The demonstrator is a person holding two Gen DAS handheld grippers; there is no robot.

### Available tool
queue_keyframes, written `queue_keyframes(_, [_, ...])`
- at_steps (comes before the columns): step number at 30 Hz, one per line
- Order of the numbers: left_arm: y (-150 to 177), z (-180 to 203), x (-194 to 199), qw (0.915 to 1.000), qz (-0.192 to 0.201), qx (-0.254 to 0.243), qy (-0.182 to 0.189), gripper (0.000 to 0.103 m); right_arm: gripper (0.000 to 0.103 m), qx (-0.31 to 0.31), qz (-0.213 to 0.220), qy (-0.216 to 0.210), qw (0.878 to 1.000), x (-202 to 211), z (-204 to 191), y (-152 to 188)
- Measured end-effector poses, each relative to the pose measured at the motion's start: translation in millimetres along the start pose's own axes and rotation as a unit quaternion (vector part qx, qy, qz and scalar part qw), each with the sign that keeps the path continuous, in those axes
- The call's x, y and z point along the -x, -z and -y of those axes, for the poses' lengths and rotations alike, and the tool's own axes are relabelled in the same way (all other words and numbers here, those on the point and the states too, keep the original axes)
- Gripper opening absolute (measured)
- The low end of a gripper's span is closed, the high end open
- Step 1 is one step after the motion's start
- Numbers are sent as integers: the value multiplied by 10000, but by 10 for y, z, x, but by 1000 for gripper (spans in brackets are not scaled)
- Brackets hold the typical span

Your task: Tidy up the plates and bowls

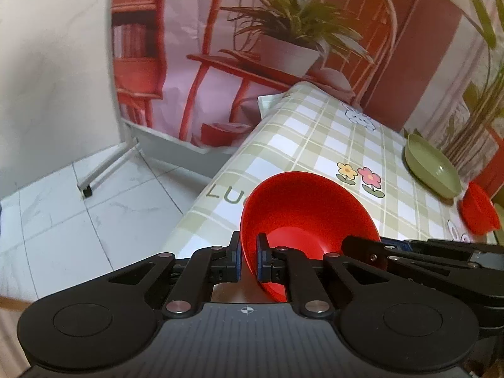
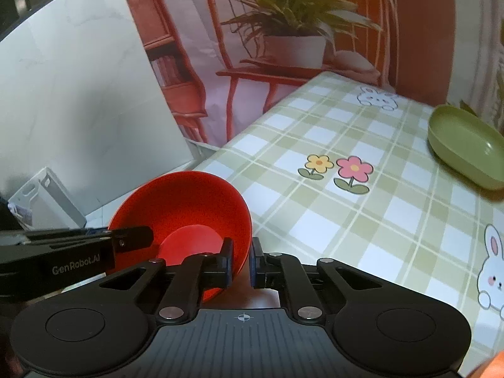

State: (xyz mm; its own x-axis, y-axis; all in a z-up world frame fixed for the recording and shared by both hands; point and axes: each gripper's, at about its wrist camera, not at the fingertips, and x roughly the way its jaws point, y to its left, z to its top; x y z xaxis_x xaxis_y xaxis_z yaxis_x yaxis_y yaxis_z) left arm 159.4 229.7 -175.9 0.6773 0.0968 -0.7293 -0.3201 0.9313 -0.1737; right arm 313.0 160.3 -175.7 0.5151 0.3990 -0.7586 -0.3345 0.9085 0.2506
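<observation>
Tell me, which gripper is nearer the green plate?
Right. The right gripper pinches the red bowl on the rim side toward the green plate; the left gripper pinches its far rim.

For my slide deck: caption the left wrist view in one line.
Left hand-held gripper shut on red bowl's rim over checked tablecloth; green dish lies beyond.

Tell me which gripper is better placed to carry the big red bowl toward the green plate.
Right, probably. Both grippers, left and right, clamp the red bowl's rim, but the right one is on the side facing the green plate.
</observation>
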Motion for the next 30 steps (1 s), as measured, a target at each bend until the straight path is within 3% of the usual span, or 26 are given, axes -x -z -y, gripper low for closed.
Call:
queue_keyframes(9, [164,70,120,9988,-205,431,-69,10,6,-155,57,-18,9999,225,59,66])
queue_keyframes(20, [163,479,411,9999,-113,-46,-43,10,6,-592,492,51,9970,751,321,136])
queue_keyframes(30, [186,1035,667,9991,1,-365,236,11,6,-1022,1039,185,9891,1320,783,233])
